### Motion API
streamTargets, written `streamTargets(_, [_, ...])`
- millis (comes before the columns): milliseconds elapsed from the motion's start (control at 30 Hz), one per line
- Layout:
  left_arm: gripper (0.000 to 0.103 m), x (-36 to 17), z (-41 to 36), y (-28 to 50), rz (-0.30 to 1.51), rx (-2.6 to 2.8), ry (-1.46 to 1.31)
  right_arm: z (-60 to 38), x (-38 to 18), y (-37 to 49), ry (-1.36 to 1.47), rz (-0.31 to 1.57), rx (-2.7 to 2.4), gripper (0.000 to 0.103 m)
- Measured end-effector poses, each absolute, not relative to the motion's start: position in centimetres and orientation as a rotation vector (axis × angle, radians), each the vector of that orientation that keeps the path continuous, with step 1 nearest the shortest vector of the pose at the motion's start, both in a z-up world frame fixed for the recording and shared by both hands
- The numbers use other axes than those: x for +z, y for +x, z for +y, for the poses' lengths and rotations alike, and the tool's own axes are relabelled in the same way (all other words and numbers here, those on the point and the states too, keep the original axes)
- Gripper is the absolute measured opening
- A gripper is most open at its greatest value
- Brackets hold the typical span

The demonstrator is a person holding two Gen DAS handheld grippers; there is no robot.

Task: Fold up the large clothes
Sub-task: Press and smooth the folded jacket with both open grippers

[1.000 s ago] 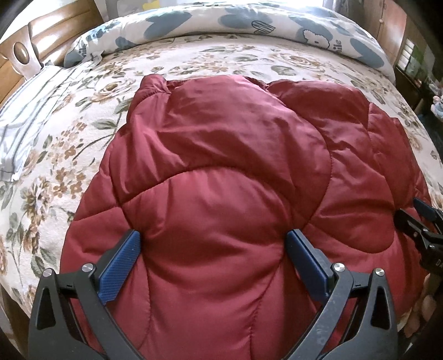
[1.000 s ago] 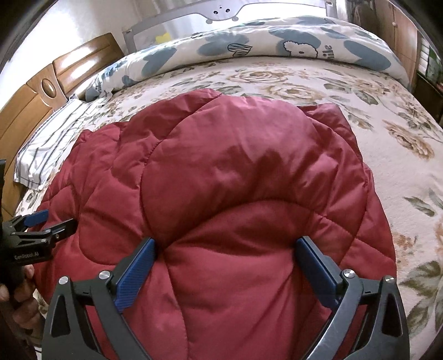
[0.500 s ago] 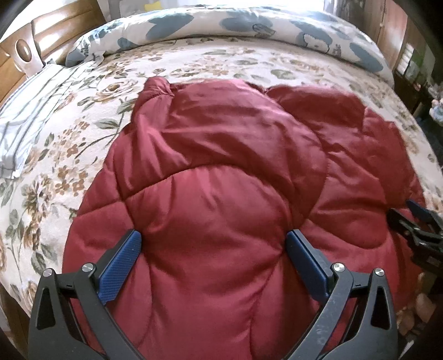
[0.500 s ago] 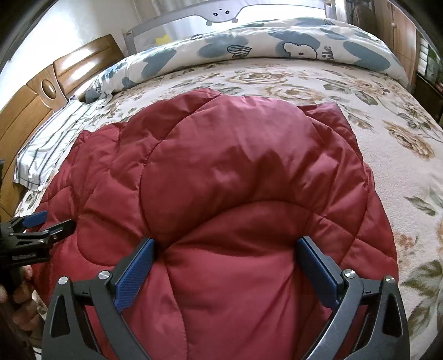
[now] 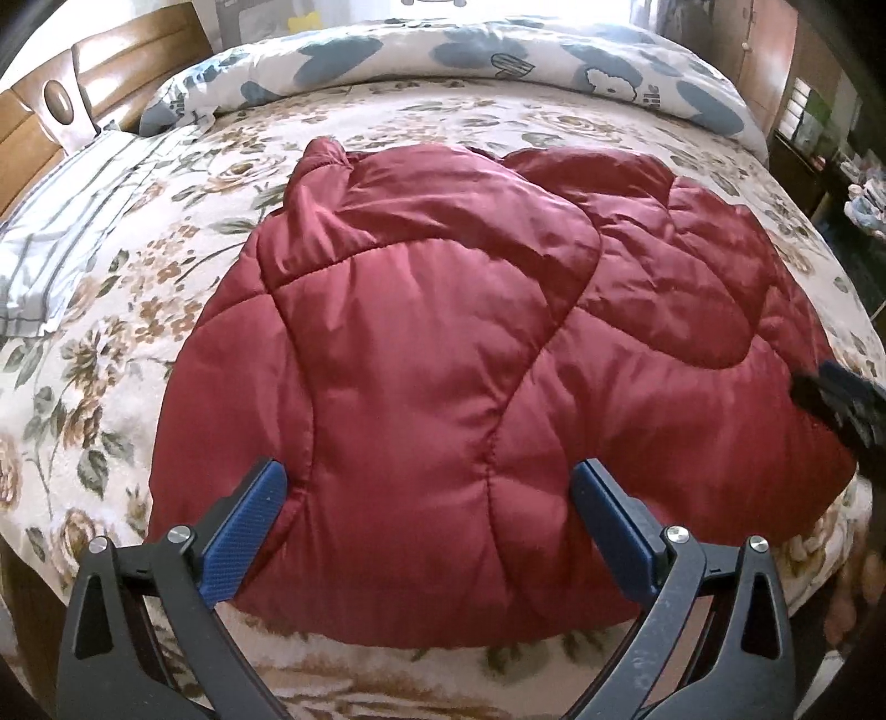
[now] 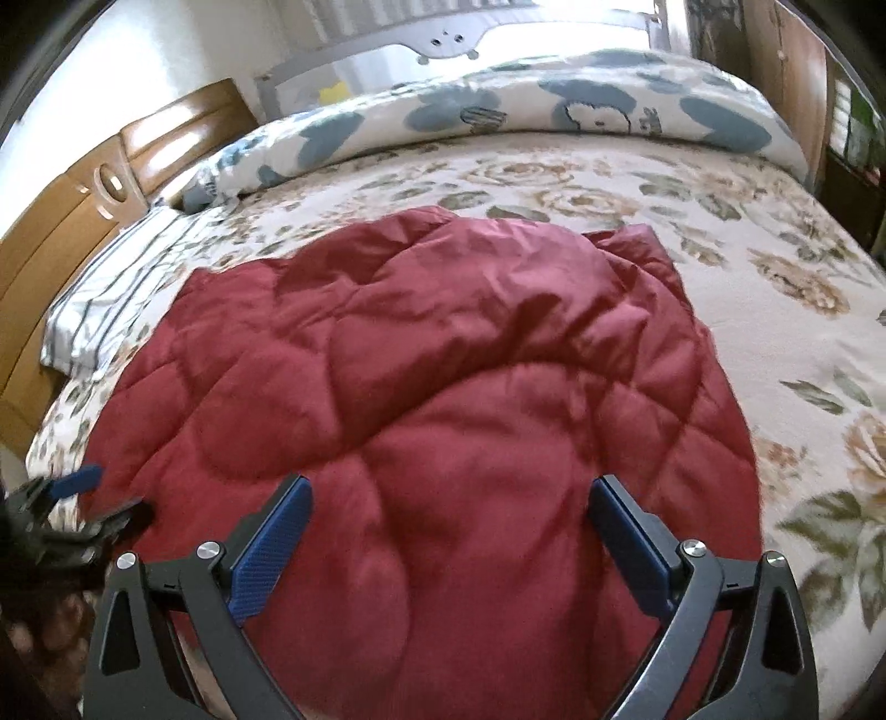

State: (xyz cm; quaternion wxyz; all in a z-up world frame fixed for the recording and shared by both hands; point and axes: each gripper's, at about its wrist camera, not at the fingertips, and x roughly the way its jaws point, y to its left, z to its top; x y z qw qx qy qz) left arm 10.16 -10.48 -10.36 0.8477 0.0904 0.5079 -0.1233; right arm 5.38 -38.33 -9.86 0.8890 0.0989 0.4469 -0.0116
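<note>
A dark red quilted jacket (image 5: 470, 354) lies folded in a compact bundle on the floral bedspread (image 5: 111, 310); it also shows in the right wrist view (image 6: 443, 387). My left gripper (image 5: 429, 498) is open, its blue pads wide apart above the jacket's near edge, holding nothing. My right gripper (image 6: 448, 515) is open too, above the jacket's near right part. The right gripper shows at the right edge of the left wrist view (image 5: 841, 399), and the left gripper at the left edge of the right wrist view (image 6: 83, 509).
A rolled blue-and-white duvet (image 5: 498, 61) lies along the far side of the bed. A striped pillow (image 5: 61, 221) lies at the left by the wooden headboard (image 5: 83, 83). A grey bed rail (image 6: 443, 39) stands behind the duvet. Dark furniture (image 5: 830, 144) stands at the right.
Both grippers have pulled back and up from the jacket, which now looks smaller. The bedspread shows in front of the jacket's near edge. Both grippers stay open.
</note>
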Motion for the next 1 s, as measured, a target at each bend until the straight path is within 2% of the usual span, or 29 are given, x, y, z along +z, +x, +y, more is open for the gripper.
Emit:
streamTargets(200, [0.103,-10.6,-10.6,9.9,1.073,-0.257,0.198,-38.2,-12.5,2.5,0.2,0.968,-0.027,0.1])
streamTargets(500, [0.103,-11.4,-11.0,8.9,1.06,-0.268,0.236,-38.2,-13.0,2.3,0.213,0.947,-0.043,0.101])
streamTargets(767, [0.103,-11.7,-11.2,9.3,1.047,-0.27,0.244,-36.7,-9.6,1.2,0.204,0.867,-0.043,0.098])
streamTargets(900, [0.103,-11.9,-11.1,9.2,1.041,-0.27,0.246,-36.0,-12.3,2.9,0.178,0.942,-0.037,0.1])
streamTargets(1000, [0.103,-12.0,-11.2,9.2,1.033,-0.27,0.251,-36.0,-13.1,3.0,0.155,0.923,-0.047,0.103])
